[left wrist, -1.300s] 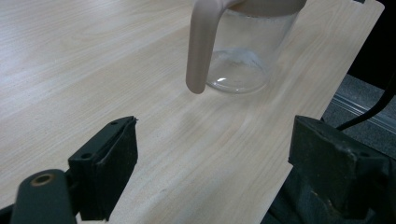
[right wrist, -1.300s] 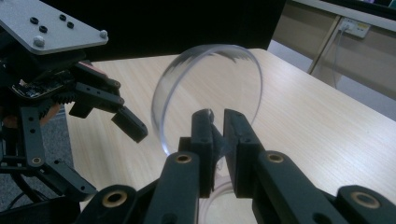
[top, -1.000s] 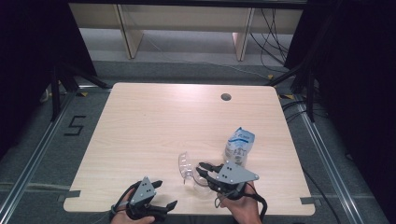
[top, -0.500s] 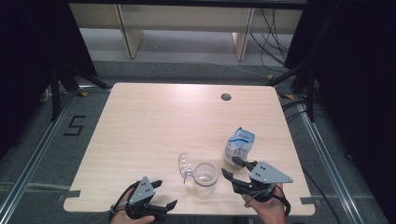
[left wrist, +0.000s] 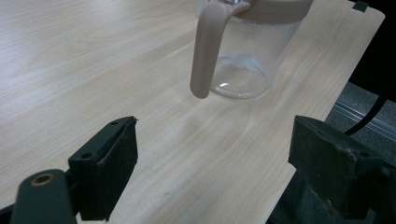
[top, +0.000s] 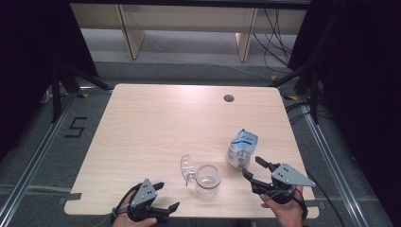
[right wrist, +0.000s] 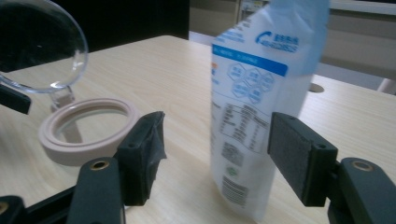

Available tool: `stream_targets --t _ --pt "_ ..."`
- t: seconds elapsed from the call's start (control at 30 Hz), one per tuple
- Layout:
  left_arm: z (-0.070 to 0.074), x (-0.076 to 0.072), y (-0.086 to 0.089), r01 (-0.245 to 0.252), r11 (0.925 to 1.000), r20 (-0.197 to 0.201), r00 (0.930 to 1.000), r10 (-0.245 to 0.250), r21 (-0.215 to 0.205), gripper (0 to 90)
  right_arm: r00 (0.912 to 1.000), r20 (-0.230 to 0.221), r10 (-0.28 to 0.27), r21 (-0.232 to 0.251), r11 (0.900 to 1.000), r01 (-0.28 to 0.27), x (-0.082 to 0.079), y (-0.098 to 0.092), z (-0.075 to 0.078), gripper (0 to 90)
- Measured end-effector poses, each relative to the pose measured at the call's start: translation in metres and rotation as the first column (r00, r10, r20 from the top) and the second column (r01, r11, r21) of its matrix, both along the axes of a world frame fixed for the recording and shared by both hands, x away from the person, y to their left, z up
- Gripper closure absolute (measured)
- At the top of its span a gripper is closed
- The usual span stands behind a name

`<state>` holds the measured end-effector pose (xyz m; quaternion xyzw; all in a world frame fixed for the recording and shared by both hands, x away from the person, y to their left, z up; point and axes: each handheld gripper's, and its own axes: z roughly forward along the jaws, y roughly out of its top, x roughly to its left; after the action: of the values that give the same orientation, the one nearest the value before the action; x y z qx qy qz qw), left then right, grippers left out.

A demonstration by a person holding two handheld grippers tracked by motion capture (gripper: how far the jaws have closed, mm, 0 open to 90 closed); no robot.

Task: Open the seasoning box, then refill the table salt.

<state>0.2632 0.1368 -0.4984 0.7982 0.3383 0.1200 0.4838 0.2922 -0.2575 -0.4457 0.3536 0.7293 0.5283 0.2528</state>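
Pouch [top: 242,148] stands upright on the counter [top: 156,123], just ahead of the right hand-held gripper [top: 257,169], whose jaws have just been opening. Right gripper view: pouch [right wrist: 259,98] between spread jaws, pads apart from it. Left gripper view: left hand-held gripper [left wrist: 212,172] spread, jar [left wrist: 247,51] ahead.

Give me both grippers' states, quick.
Left gripper: open, holding nothing.
Right gripper: open, jaws just opening, either side of the pouch, not gripping.

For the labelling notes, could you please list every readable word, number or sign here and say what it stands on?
"5": black figure marked on the grey floor, left of the table.
Pouch: blue logo, a blue band, hexagon icons, a table of small print and a barcode, all too blurred to read.
Jar: no text.
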Motion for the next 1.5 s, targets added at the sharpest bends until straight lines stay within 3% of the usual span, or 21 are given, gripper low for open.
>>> stream_targets --t 0.07,0.1,0.4,0.43,0.47,0.5,0.73,0.8,0.83,0.9,0.97,1.07,1.1,1.17,1.2,1.27,1.37,1.4,1.43,1.5 --pt "0.001 0.001 0.001 0.011 0.9997 0.016 0.9998 -0.011 0.022 15.2 0.9997 -0.019 -0.014 0.008 1.000 0.014 0.002 -0.003 -0.003 34.5" --pt "0.001 0.001 0.001 0.016 0.9996 0.020 0.9997 -0.017 0.025 15.2 1.0000 0.005 -0.001 -0.012 1.000 0.001 0.005 -0.006 -0.004 34.0" --pt "0.001 0.001 0.000 0.020 0.9996 0.018 0.9996 -0.020 0.018 15.2 0.9998 -0.011 -0.016 0.021 1.000 0.016 0.017 -0.012 -0.018 17.0" --pt "0.000 0.001 0.000 0.022 0.9995 0.023 0.9995 -0.023 0.021 15.2 0.9999 0.008 -0.016 0.004 1.000 0.015 0.019 -0.013 -0.019 15.9" --pt "0.000 0.000 -0.001 0.011 0.9998 0.004 0.9999 -0.011 0.017 15.2 0.9988 -0.040 -0.028 0.018 0.999 0.029 0.016 -0.013 -0.020 16.2" --pt "0.000 0.000 -0.001 0.016 0.9997 0.005 0.9999 -0.016 0.019 15.2 0.9997 -0.015 -0.021 -0.001 1.000 0.021 0.019 -0.014 -0.022 15.8" --pt "0.000 0.000 -0.002 0.011 0.9999 0.000 0.9999 -0.011 0.006 15.2 0.9998 -0.021 -0.005 0.026 1.000 0.006 0.029 -0.018 -0.031 15.7" --pt "0.000 0.000 -0.001 0.017 0.9998 0.007 0.9998 -0.017 0.014 15.2 0.9999 -0.007 -0.011 -0.002 1.000 0.011 0.032 -0.020 -0.033 15.7" --pt "0.000 0.000 -0.002 0.017 0.9997 0.007 0.9998 -0.018 0.015 15.2 0.9994 -0.029 -0.017 0.020 1.000 0.018 0.031 -0.019 -0.034 15.7" --pt "0.000 0.001 -0.001 0.033 0.9990 0.023 0.9992 -0.034 0.030 15.2 0.9991 -0.038 -0.019 0.015 1.000 0.019 0.031 -0.018 -0.034 15.8" --pt "0.000 0.000 -0.002 0.019 0.9996 0.013 0.9997 -0.019 0.021 15.2 0.9994 -0.034 0.006 0.004 1.000 -0.006 0.035 -0.019 -0.036 15.8" --pt "0.000 0.000 -0.002 0.023 0.9995 0.019 0.9996 -0.023 0.021 15.2 0.9998 -0.021 -0.001 0.000 1.000 0.001 0.037 -0.018 -0.037 15.7" --pt "0.000 -0.001 -0.002 0.007 0.9996 0.005 1.0000 -0.007 0.027 15.2 0.9997 -0.026 -0.001 -0.008 1.000 0.001 0.037 -0.018 -0.037 15.7" --pt "0.000 0.000 -0.002 0.026 0.9991 0.024 0.9994 -0.027 0.034 15.2 0.9998 -0.018 -0.012 -0.016 1.000 0.012 0.038 -0.017 -0.038 15.6" --pt "-0.001 -0.001 -0.002 0.017 0.9995 0.016 0.9997 -0.017 0.025 15.2 0.9993 -0.033 -0.017 -0.009 1.000 0.016 0.038 -0.016 -0.038 15.6" --pt "-0.001 0.000 -0.002 0.024 0.9994 0.023 0.9994 -0.025 0.025 15.2 0.9998 -0.018 0.008 -0.007 1.000 -0.008 0.042 -0.015 -0.040 15.6" --pt "0.000 -0.001 -0.001 0.019 0.9996 0.024 0.9995 -0.019 0.023 15.2 0.9997 -0.023 0.001 -0.013 1.000 -0.001 0.045 -0.014 -0.041 15.5" --pt "0.000 -0.001 -0.001 0.018 0.9996 0.024 0.9996 -0.018 0.023 15.2 1.0000 -0.005 0.003 -0.031 1.000 -0.003 0.047 -0.014 -0.041 15.5" --pt "0.000 -0.001 -0.001 0.017 0.9996 0.023 0.9996 -0.017 0.023 15.2 0.9993 -0.036 -0.005 -0.012 1.000 0.004 0.045 -0.012 -0.041 15.5" --pt "0.000 -0.002 -0.001 0.016 0.9996 0.027 0.9995 -0.017 0.024 15.2 0.9998 -0.010 0.016 -0.027 0.999 -0.017 0.049 -0.011 -0.042 15.5"
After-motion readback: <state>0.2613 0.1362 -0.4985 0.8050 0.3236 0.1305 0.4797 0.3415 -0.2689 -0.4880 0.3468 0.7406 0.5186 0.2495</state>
